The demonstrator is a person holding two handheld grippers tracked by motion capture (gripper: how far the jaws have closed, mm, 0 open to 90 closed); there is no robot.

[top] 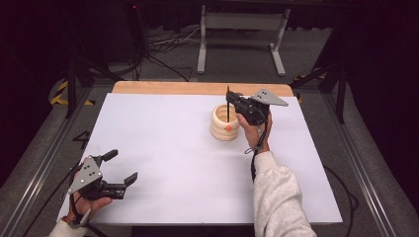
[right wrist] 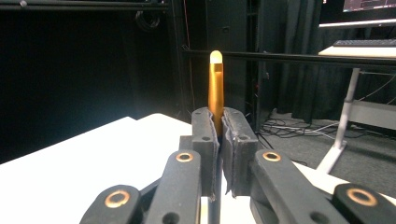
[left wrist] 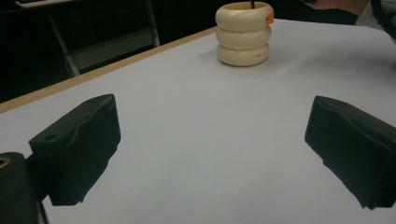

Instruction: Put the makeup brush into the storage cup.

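Right gripper view showed the right gripper clenched on an upright pen, poised over the ringed holder, not yet released; left gripper idled agape, well away.

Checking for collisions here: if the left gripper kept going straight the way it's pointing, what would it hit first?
Probably the cream ringed holder. The left gripper, fingers open, points across bare white table toward it. The holder sits slightly off-centre, so it might just pass beside it.
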